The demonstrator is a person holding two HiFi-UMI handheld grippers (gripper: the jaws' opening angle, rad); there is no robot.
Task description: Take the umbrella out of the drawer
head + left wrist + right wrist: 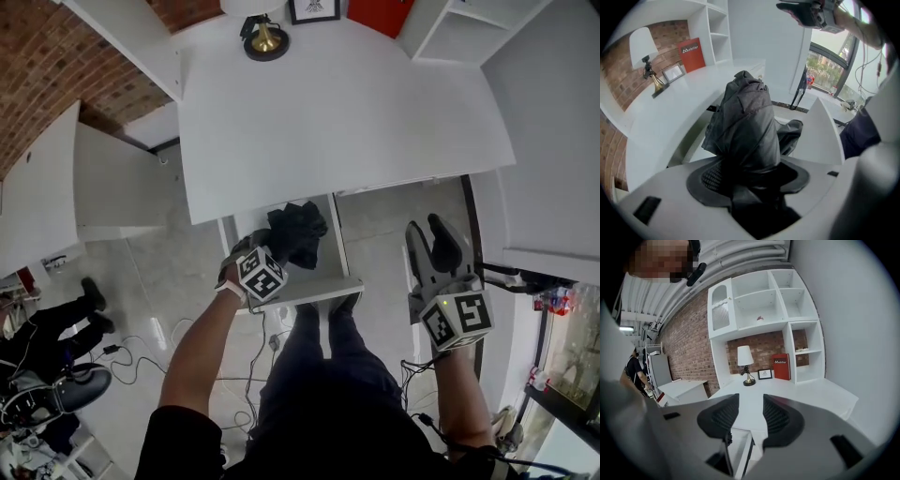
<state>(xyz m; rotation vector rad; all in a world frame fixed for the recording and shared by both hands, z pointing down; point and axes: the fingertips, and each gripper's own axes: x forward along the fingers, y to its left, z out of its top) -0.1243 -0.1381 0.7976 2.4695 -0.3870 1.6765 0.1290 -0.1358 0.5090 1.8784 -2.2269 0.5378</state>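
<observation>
The black folded umbrella (298,234) hangs over the open white drawer (309,292) that sticks out from under the desk. My left gripper (264,251) is shut on the umbrella's lower part and holds it above the drawer. In the left gripper view the umbrella (747,122) stands up from between the dark pads (710,180), its fabric bunched and crumpled. My right gripper (429,234) is off to the right of the drawer, open, with nothing between its pads (723,416). It also shows at the top of the left gripper view (811,14).
The white desk top (347,103) lies ahead, with a brass lamp (266,39), a small picture frame (314,9) and a red book (380,14) at its back. White shelves (759,305) rise against a brick wall. Cables (131,352) trail on the floor at left.
</observation>
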